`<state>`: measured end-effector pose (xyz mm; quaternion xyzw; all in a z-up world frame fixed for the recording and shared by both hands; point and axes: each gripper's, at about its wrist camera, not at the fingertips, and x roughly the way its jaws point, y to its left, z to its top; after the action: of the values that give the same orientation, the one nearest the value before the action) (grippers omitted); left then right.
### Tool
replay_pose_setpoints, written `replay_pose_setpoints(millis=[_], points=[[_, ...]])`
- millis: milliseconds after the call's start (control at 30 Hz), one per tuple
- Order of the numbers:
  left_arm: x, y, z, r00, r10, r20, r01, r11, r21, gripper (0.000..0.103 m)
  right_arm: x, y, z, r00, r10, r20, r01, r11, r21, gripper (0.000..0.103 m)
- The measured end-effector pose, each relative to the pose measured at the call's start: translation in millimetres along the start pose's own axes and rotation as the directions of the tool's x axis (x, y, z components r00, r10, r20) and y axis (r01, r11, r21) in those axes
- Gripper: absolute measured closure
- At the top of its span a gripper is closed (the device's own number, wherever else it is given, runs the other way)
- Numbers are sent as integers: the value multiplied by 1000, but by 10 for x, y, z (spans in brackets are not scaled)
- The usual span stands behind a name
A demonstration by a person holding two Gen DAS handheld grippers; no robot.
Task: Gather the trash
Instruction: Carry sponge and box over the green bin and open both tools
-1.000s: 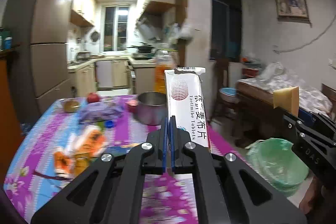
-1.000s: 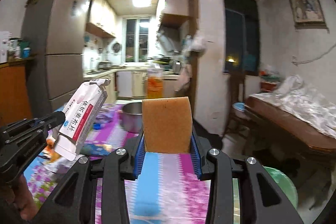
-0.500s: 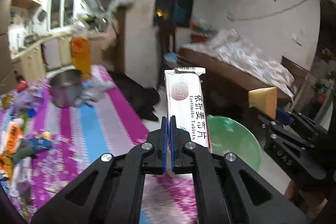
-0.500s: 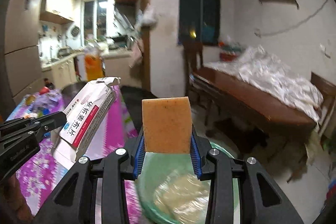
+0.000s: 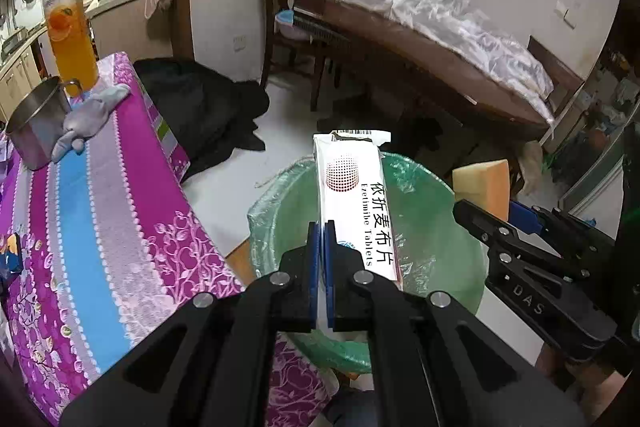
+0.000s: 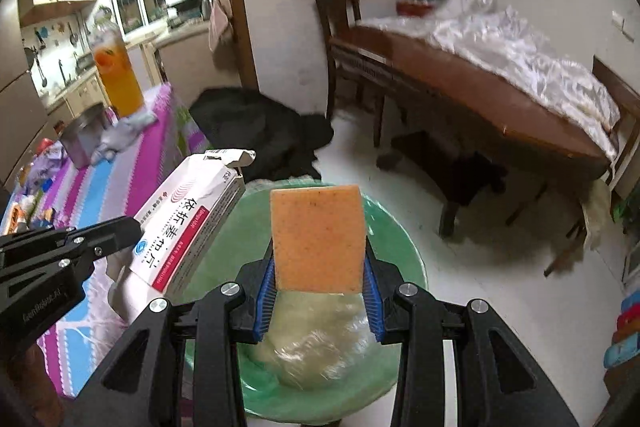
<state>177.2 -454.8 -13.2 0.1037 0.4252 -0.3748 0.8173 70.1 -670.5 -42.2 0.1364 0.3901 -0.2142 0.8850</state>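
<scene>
My left gripper [image 5: 322,227] is shut on a flattened white tablet box [image 5: 354,203] with red print, held upright over the green bin [image 5: 444,211] lined with a plastic bag. My right gripper [image 6: 319,287] is shut on an orange sponge [image 6: 318,239], held over the same bin [image 6: 394,227]. The tablet box [image 6: 188,223] and left gripper [image 6: 120,229] show at the left of the right wrist view. The sponge [image 5: 482,183] and right gripper [image 5: 492,215] show at the right of the left wrist view. Crumpled plastic [image 6: 316,339] lies in the bin.
The table with a purple and blue striped cloth [image 5: 92,211] stands left of the bin, with a steel pot [image 5: 36,123], a grey rag [image 5: 90,115] and an orange drink bottle [image 5: 70,39]. A dark bag [image 5: 204,107] lies on the floor. A brown table [image 6: 480,83] stands right.
Both grippers swung right and tilted down, away from the table, with the box and sponge still gripped. The green bin now lies directly under both.
</scene>
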Motion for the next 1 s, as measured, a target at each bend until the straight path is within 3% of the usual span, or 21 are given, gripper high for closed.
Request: replay_pose_setpoints(millis=[233,933,1000], points=[[201,-51,-23,998,24,-61,-23,1000,5,102,276,-214,-91,995,7,-104,-5,1000,16,65],[371,-19,-76,993,62,-105,-64,998,-23,100,319,-306,-218,991,36,-126,-35,999,13,64],[377,-7,-75,992,66,-111,-69,997,-22,97,313,-302,-220,992,39,-118,-37,999,15,50]])
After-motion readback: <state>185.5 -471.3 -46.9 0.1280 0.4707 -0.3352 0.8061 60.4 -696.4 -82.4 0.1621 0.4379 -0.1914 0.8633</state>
